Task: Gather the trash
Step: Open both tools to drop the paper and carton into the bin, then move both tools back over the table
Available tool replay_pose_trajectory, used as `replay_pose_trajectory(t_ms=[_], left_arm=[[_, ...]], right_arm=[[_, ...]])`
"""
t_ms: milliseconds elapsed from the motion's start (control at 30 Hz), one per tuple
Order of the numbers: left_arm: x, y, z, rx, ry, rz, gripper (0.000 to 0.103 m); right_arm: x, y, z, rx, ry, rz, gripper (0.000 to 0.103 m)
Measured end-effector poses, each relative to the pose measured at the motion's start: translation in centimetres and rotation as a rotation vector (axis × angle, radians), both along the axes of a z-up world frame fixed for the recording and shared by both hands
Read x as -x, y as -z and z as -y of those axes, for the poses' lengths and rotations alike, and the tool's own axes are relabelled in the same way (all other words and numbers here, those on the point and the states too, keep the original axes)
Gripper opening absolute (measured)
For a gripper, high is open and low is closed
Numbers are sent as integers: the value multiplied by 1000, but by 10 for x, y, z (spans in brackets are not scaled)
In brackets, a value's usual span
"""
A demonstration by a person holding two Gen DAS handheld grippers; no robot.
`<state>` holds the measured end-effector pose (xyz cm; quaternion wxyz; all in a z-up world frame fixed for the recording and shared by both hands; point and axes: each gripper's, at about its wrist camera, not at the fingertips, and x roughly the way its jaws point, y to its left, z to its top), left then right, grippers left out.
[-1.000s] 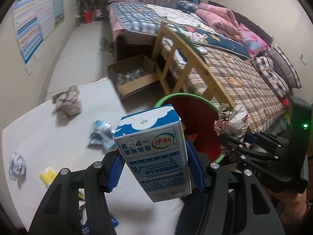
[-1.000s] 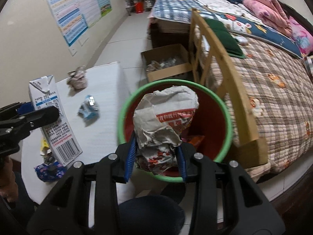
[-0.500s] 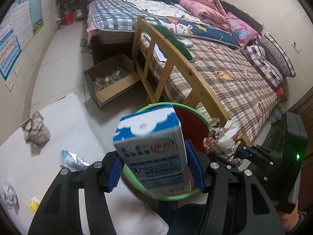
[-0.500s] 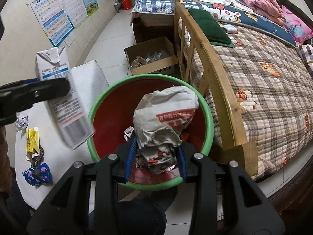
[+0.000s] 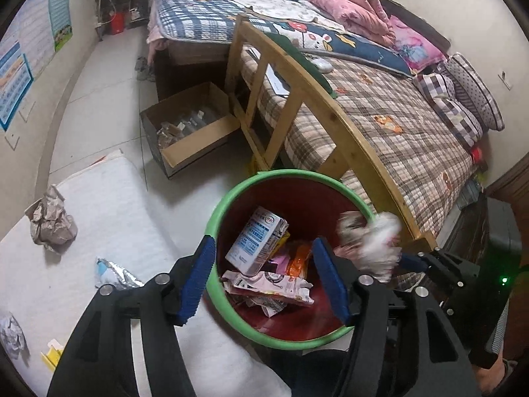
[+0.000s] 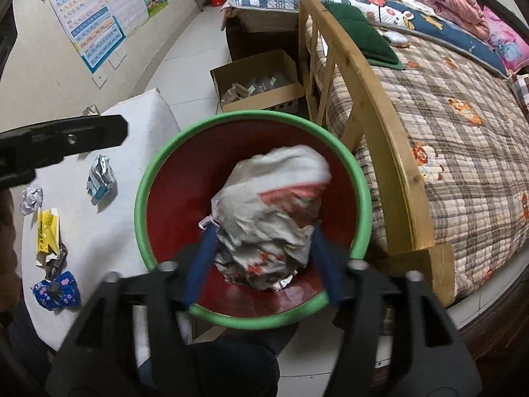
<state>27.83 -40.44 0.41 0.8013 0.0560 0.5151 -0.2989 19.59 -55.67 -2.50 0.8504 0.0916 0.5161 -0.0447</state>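
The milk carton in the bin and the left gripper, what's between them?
Nothing: in the left wrist view, the open left gripper hangs over the bin, milk carton directly below.

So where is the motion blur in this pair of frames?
Left wrist view: only the crumpled paper in the right gripper smears; milk carton in the bin is sharp. Right wrist view: paper and the right gripper's fingers blur; bedroom sharp.

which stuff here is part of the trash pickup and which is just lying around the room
Part of the job:
red bin
milk carton in the bin
crumpled paper at the right hand-held gripper
brown paper wad, foil wrapper, yellow packet on the table

Just lying about:
cardboard box
bed
wall posters
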Motion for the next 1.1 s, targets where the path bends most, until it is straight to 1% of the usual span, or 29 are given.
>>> replay_pose_trajectory(t_ms=[33,67,100,133,200,233,300,400,500,667,800,967,1100], left_arm=[[0,-1,-4,2,-6,4,68],[0,-3,-7,4,-13,8,71],[1,-5,-12,10,-24,13,73],[2,-7,-17,13,-34,16,79],[4,-10,-26,12,-56,27,90],[6,-12,-31,8,-63,33,91],[8,-13,-40,-3,-73,41,92],[16,-16,-59,-11,-97,53,95],[25,-19,-79,-16,-117,61,95],[46,-22,-132,-22,-172,65,95],[58,-21,-181,-20,-245,56,95],[74,-21,-249,-25,-366,53,95],[86,-15,-296,-18,-454,31,95]], right_arm=[[0,0,-1,0,-1,-1,70],[0,1,-1,-2,0,-4,78],[0,1,-3,-7,1,-2,81],[1,0,-4,-11,-1,1,82],[1,-2,-9,-10,-5,2,90],[1,-3,-12,-7,-6,4,91],[2,-8,-18,0,-13,13,95],[3,-14,-26,4,-15,23,98],[6,-21,-38,-4,-19,33,98],[8,-28,-66,-15,-64,44,98],[8,-34,-98,-5,-122,50,98],[5,-39,-133,-3,-177,53,98],[0,-41,-162,0,-219,56,98]])
